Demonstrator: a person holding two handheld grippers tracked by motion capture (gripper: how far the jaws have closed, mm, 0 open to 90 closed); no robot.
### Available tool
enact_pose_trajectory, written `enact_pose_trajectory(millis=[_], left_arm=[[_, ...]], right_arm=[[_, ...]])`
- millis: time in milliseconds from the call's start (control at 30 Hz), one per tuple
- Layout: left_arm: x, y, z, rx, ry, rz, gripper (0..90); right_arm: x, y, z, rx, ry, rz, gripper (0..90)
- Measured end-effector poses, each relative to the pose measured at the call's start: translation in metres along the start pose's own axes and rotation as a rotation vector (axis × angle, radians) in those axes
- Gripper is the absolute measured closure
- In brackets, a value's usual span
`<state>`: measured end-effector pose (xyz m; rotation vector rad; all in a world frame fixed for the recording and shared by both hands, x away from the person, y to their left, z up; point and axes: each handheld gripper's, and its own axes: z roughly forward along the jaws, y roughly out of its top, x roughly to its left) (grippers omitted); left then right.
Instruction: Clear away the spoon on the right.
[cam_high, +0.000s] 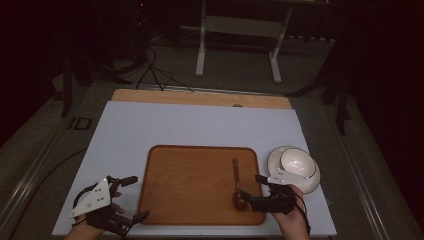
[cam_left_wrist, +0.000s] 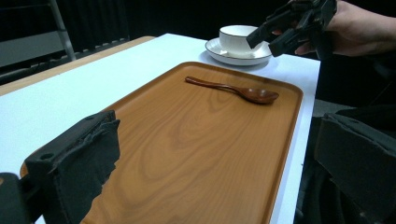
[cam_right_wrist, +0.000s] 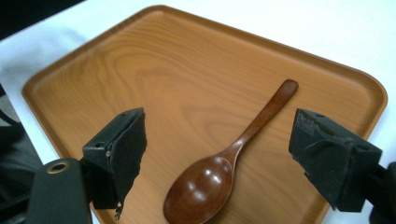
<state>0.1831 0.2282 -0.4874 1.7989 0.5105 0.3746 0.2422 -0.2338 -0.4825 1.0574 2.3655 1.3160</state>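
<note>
Right gripper view: right gripper (cam_right_wrist: 219, 154) poised wide open over the spoon (cam_right_wrist: 224, 163), which lies on the tray (cam_right_wrist: 140, 60) near its right edge. Looks like a pickup; next, lower and close. Left gripper (cam_high: 107, 207) open, empty, beside the tray.

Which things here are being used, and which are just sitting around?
Likely in use:
spoon
tray
right hand-held gripper, open over the spoon

Just sitting:
cup
saucer
left hand-held gripper, open beside the tray
</note>
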Motion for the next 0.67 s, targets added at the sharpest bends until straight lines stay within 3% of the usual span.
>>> enact_pose_trajectory(millis=[200,333,667], left_arm=[[0.0,0.0,0.0,0.003,-0.003,0.002,1.1],[0.0,-0.001,0.0,0.008,-0.006,0.003,1.1],[0.001,-0.001,0.0,0.01,-0.005,0.005,1.1]], right_arm=[[-0.003,-0.007,0.007,0.043,0.008,-0.034,18.9],[-0.004,-0.01,0.011,0.064,0.009,-0.031,18.8],[-0.005,-0.01,0.012,0.064,0.004,-0.039,18.7]])
